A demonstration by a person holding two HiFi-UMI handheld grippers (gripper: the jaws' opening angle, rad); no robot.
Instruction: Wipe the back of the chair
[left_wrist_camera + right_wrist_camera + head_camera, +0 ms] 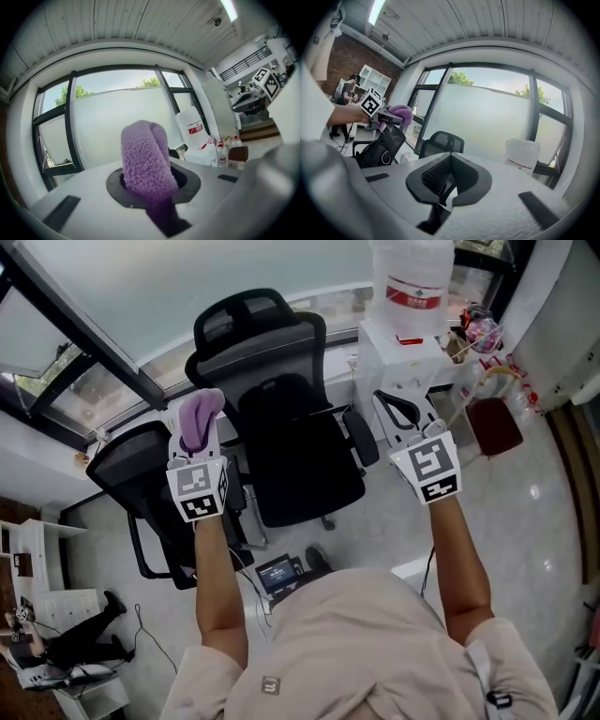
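A black mesh office chair faces me in the head view, its headrest toward the window. My left gripper is raised at the chair's left side and is shut on a folded purple cloth, which sticks up from the jaws. It hangs apart from the backrest. My right gripper is held up on the chair's right side, jaws together with nothing between them. The right gripper view shows the chair and the left gripper holding the cloth.
A second black chair stands just left of the first one. A white water dispenser with a big bottle is at the right, a dark red bin beside it. Large windows run behind the chairs.
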